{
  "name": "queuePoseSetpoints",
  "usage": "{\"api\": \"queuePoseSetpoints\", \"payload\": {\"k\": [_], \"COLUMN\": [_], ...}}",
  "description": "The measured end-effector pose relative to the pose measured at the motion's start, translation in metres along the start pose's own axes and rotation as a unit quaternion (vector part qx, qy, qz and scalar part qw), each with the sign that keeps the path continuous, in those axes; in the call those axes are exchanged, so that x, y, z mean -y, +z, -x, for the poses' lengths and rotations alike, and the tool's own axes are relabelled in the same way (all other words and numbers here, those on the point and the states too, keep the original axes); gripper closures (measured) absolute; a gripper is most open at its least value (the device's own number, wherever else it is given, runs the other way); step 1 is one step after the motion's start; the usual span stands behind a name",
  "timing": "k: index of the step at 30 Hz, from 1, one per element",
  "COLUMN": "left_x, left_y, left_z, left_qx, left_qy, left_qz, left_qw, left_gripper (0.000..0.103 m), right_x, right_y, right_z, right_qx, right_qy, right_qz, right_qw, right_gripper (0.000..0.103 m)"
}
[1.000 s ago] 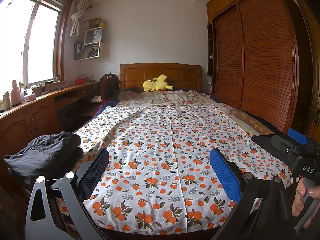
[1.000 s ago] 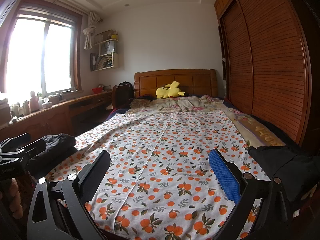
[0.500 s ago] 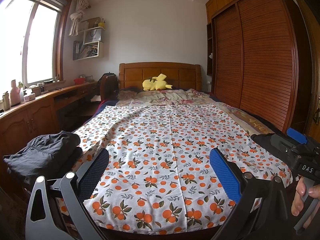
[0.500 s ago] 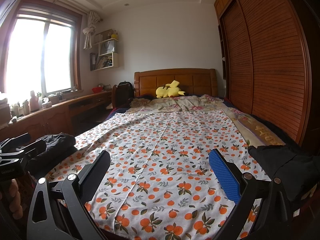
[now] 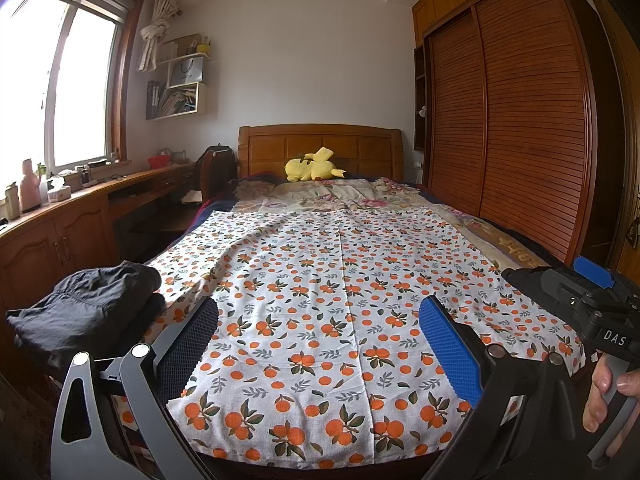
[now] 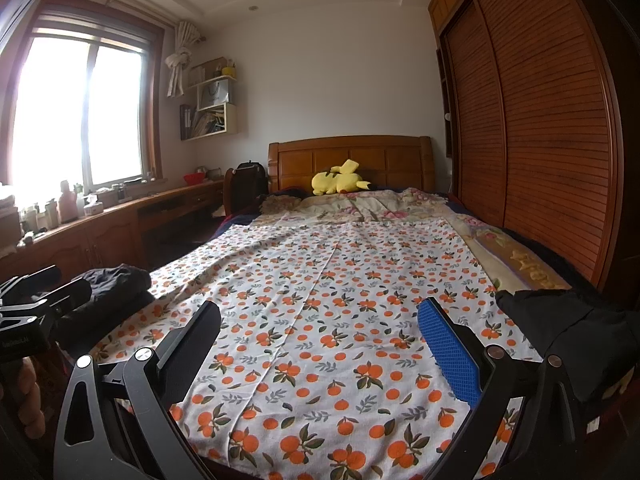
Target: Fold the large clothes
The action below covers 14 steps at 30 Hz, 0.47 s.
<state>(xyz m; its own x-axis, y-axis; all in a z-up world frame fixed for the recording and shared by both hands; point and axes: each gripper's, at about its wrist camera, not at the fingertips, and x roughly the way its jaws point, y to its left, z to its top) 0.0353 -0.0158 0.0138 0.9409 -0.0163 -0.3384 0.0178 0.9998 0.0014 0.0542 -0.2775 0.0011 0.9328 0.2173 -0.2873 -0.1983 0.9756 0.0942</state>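
Both grippers hover at the foot of the bed [image 5: 320, 465], jaws wide apart and holding nothing: the left gripper [image 5: 320, 344] and the right gripper [image 6: 320, 344] each frame the orange-print cloth [image 5: 340, 300], which lies spread flat over the bed with its near hem hanging just past the foot edge. A centre crease runs away toward the headboard [image 5: 320, 144].

Likely trouble: thin fabric lying flat gives the jaws little to bite, so a pinch could catch the bedding underneath too, or slip off. Lifting one corner ahead of the other would skew the fold.

A black garment [image 5: 88, 312] sits bunched at the left corner, seemingly overlapping the cloth's edge, and another dark bundle [image 6: 568, 328] rests on the right corner; either could drag or pin the cloth. A yellow plush toy [image 5: 312, 166] lies well clear by the headboard.
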Motion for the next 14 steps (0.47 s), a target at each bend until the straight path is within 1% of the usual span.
{"api": "queuePoseSetpoints", "payload": {"k": [14], "left_x": [-0.0012], "left_y": [-0.0022], "left_z": [0.0000], "left_qx": [-0.001], "left_qy": [0.001], "left_qz": [-0.001], "left_qw": [1.0000], "left_gripper": [0.002], "right_x": [0.0000], "right_y": [-0.0025], "right_z": [0.0001], "right_qx": [0.001], "right_qy": [0.001], "right_qz": [0.000], "right_qw": [1.000], "right_gripper": [0.008]}}
